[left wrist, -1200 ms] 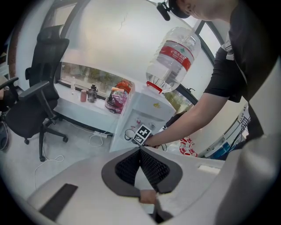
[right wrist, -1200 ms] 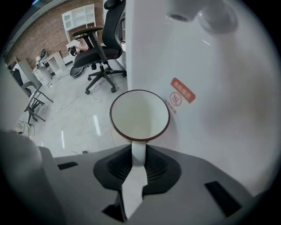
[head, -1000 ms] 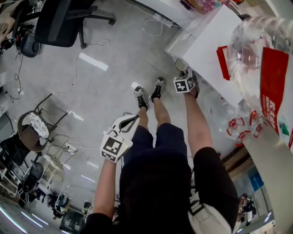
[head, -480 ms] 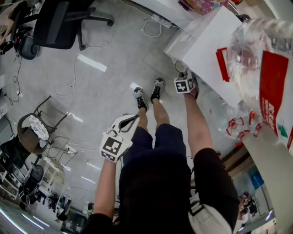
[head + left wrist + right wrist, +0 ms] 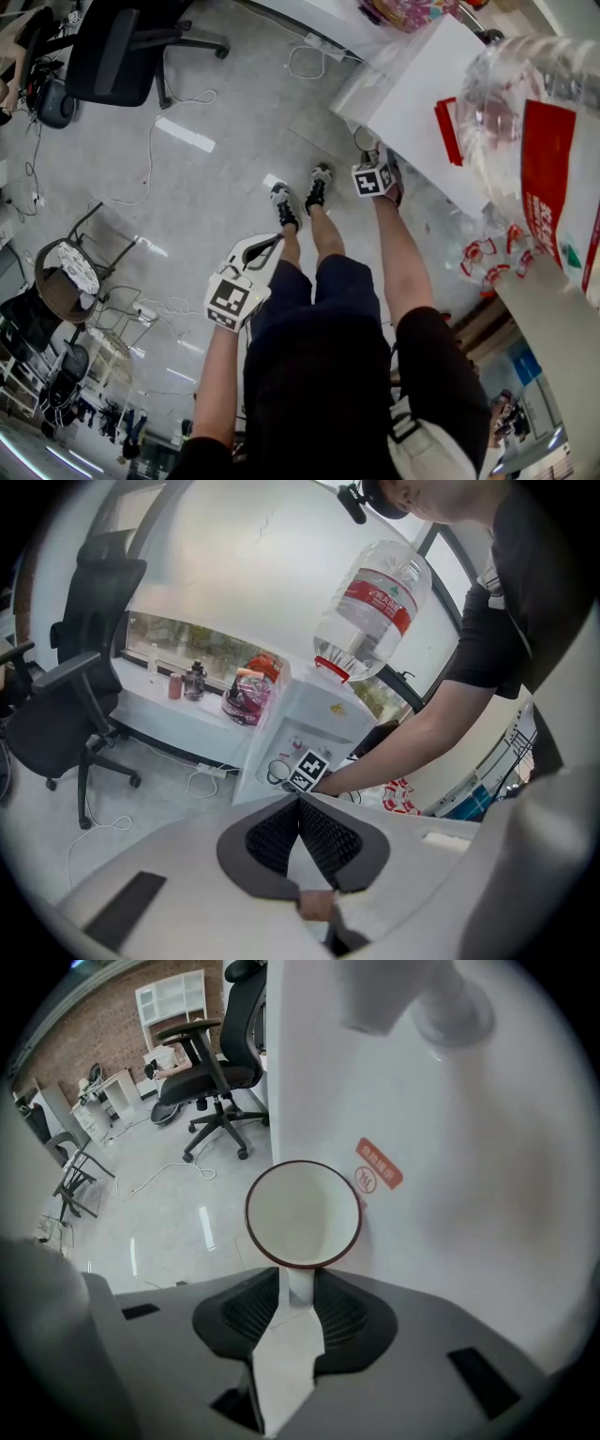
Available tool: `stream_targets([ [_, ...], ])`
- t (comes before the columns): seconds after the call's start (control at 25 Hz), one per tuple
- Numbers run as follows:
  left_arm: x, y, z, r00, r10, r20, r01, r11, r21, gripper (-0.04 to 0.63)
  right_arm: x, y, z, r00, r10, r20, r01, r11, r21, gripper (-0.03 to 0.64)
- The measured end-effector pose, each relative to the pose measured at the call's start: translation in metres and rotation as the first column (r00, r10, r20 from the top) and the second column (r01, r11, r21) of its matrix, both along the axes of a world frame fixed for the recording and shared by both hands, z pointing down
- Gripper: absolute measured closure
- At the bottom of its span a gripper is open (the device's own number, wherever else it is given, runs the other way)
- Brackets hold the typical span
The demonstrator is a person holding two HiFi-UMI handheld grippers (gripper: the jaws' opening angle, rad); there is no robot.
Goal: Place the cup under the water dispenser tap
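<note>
- Little has shifted since the earlier frame: both tools sit where they were.
- Right tool point(image 5: 298, 1288): its jaws are opening, with the cup's handle between them.
- The cup point(image 5: 303, 1213) stands below the tap point(image 5: 455, 1012), its rim just beside the water dispenser point(image 5: 450, 1194) front at 3 o'clock.
- Bare floor point(image 5: 178, 1222) lies open at 9 o'clock, and the office chair point(image 5: 211, 1063) is well apart at 11.
- Left tool point(image 5: 298, 803): closed on nothing.

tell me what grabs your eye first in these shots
The huge upturned water bottle with its red label, standing on top of the white dispenser, dominates the left gripper view. In the right gripper view a white cup with a dark red rim sits against the dispenser front, its handle between the opening jaws of the right gripper.
</note>
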State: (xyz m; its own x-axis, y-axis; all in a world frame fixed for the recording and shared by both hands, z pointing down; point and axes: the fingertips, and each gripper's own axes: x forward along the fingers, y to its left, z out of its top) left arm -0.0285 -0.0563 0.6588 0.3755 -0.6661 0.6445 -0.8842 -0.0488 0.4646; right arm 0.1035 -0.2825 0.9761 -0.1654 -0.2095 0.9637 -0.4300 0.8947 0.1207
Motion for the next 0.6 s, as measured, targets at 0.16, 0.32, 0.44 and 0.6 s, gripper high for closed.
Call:
stream_targets([
  [0.16, 0.000, -0.006, -0.003, 1.000, 0.009, 0.005, -0.009, 1.000, 0.027, 0.597, 0.001, 0.003, -0.011, 1.000, -0.001, 0.012, 0.001, 1.000, -0.001, 0.508],
  [0.32, 0.001, -0.013, -0.005, 1.000, 0.017, 0.008, -0.017, 0.999, 0.046, 0.597, 0.003, 0.004, -0.028, 0.999, 0.001, 0.037, -0.001, 1.000, 0.011, 0.506],
  [0.44, 0.001, -0.016, -0.010, 1.000, 0.020, 0.012, -0.021, 0.998, 0.061, 0.597, 0.009, 0.006, -0.039, 0.999, 0.007, 0.047, -0.008, 1.000, 0.022, 0.506],
  [0.6, 0.002, -0.018, -0.016, 0.999, 0.034, 0.026, -0.036, 0.997, 0.074, 0.597, 0.009, 0.015, -0.061, 0.997, 0.016, 0.079, -0.017, 1.000, 0.014, 0.508],
])
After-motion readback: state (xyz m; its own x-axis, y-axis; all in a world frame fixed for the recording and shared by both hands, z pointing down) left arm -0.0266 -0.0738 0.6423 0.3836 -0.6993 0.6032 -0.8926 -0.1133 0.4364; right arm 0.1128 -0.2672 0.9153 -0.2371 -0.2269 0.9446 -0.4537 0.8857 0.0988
